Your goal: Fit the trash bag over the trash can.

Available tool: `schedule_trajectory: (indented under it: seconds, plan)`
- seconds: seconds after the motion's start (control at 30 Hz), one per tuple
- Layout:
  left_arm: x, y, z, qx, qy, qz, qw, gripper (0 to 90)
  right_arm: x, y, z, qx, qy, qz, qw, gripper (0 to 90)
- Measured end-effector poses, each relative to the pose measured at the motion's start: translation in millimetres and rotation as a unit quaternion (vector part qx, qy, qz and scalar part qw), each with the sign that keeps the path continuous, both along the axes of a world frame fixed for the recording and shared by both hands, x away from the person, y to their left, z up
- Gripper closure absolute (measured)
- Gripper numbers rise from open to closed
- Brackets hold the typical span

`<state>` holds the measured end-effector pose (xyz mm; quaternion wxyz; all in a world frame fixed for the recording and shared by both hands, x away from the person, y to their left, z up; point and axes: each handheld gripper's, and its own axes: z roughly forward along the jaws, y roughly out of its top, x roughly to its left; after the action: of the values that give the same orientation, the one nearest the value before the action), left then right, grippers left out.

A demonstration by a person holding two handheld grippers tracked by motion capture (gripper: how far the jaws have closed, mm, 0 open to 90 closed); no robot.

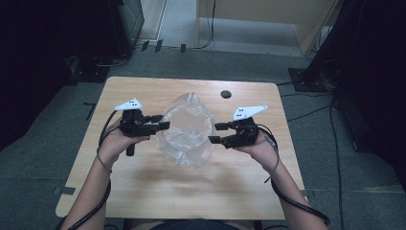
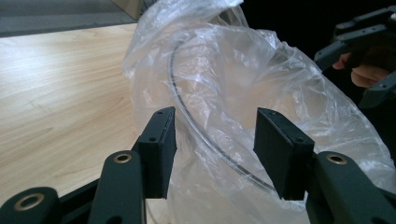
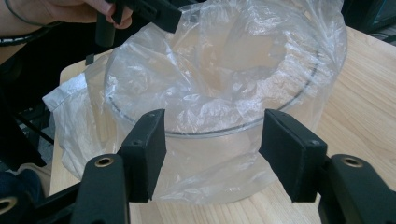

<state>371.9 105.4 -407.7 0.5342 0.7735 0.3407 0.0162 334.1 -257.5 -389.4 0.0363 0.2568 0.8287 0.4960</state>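
Tabletop (image 1: 143, 191) of pale wood grain with rounded corners, small dark round hole (image 1: 225, 94) near far edge. Grey carpeted floor (image 1: 43, 163) all round, black cables (image 1: 330, 124) trailing across at right, dark stands and equipment at both sides, light wooden furniture (image 1: 268, 19) beyond. No brand, label or readable writing anywhere; only small dark dots on white three-cornered plates atop both tools. Clear round container (image 1: 187, 129) lined with crinkled transparent plastic bag (image 1: 184, 158), standing mid-tabletop between both hands, bag folded over rim and hanging down outside. Left hand-held gripper (image 1: 165, 125) at container's left side, jaws spread, straddling rim and bag in left gripper view (image 2: 212, 149), pads not pressing on film. Right hand-held gripper (image 1: 214, 133) just beside container's right side, jaws spread as well, rim and bag lying ahead between them in right gripper view (image 3: 212, 158), apart from pads. From high view alone: whole tabletop outline, both forearms, floor and cables. From left gripper view: thin dark rim line under film, plus opposite tool and fingertips far right. From right gripper view: bag's loose skirt bunched on tabletop at container's foot, other hand at top left.
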Motion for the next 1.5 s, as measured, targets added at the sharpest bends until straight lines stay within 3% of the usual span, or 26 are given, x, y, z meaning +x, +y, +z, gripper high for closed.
schedule_trajectory:
  seconds: [0.4,0.67,0.77,0.87,1.0,1.13,1.2,1.3,1.5]
  plan:
    - [-1.9,-2.8,-2.9,-0.005,0.012,0.001,0.9999,48.1,0.5,3.4,5.9,0.010,-0.007,0.008,0.9999,42.4]
    - [-5.1,-12.1,-3.3,-0.003,0.012,-0.009,0.9999,47.4,2.3,6.8,12.1,0.018,-0.036,0.011,0.9991,46.9]
    - [-7.7,-15.3,-0.2,0.006,-0.001,-0.014,0.9999,44.4,3.7,10.5,19.5,0.009,-0.034,0.016,0.9993,52.2]
    - [-8.4,-13.6,4.2,0.016,-0.011,-0.002,0.9998,39.7,9.1,14.9,26.7,-0.002,-0.043,0.041,0.9982,53.5]
    - [-9.3,-7.3,11.4,0.015,-0.016,0.010,0.9997,37.0,16.0,23.1,33.1,-0.022,-0.041,0.029,0.9985,55.0]
    - [-11.2,-0.3,17.4,0.012,-0.024,0.018,0.9995,37.8,23.7,32.7,36.8,-0.031,-0.026,0.041,0.9983,56.6]
    - [-11.4,1.8,18.3,0.009,-0.022,0.017,0.9996,39.1,28.3,38.1,37.8,-0.036,-0.019,0.043,0.9982,57.2]
    - [-11.5,4.5,20.2,0.009,-0.003,0.021,0.9997,44.4,34.4,47.4,40.2,-0.054,-0.012,0.048,0.9973,57.6]
    - [-12.4,2.7,18.7,0.021,0.003,0.016,0.9997,49.5,48.0,64.5,42.3,-0.077,0.001,0.059,0.9952,61.0]
